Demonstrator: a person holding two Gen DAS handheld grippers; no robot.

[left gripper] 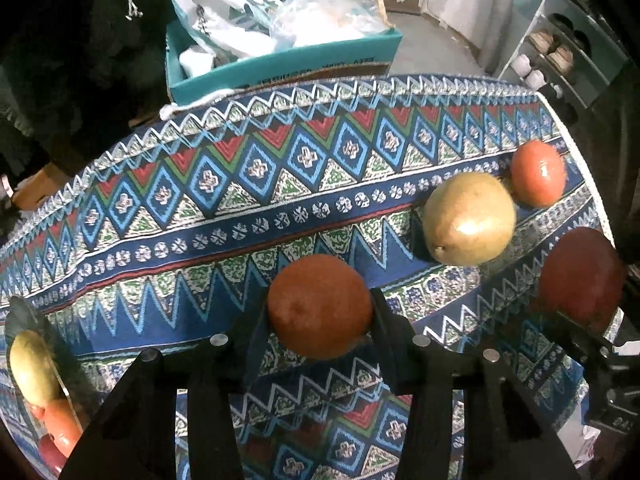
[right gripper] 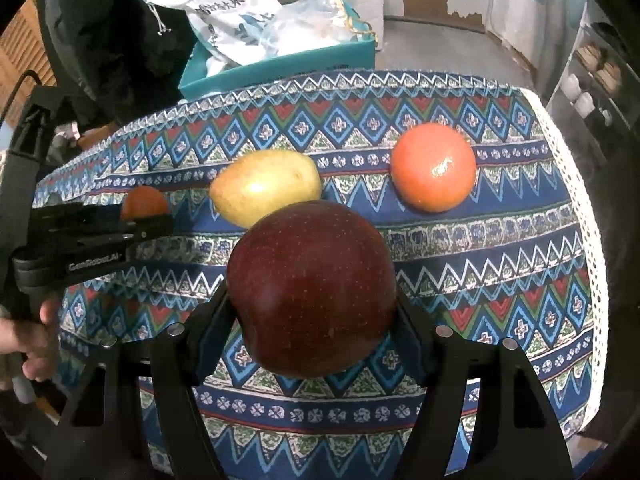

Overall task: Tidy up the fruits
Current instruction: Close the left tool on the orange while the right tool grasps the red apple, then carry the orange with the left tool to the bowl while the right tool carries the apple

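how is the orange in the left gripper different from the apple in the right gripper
The orange is matte orange with a dimpled skin; the apple is dark red, speckled and glossy. The orange looks rounder, while the apple is broader. The left gripper holds the orange; the right gripper holds the apple. Both are clamped between black fingers above the patterned tablecloth.

A: Any writing you can read?

B: White lettering on the side of the left gripper (right gripper: 146,226), seen from the right wrist view. It looks like "GenRobot.AI", though the first letters are soft.

A: Anything else?

B: The white bag (right gripper: 228,12) in the teal box (right gripper: 280,66) carries dark printed characters, Chinese by the look, too small to make out. The box's front in the left wrist view has print too, unreadable.
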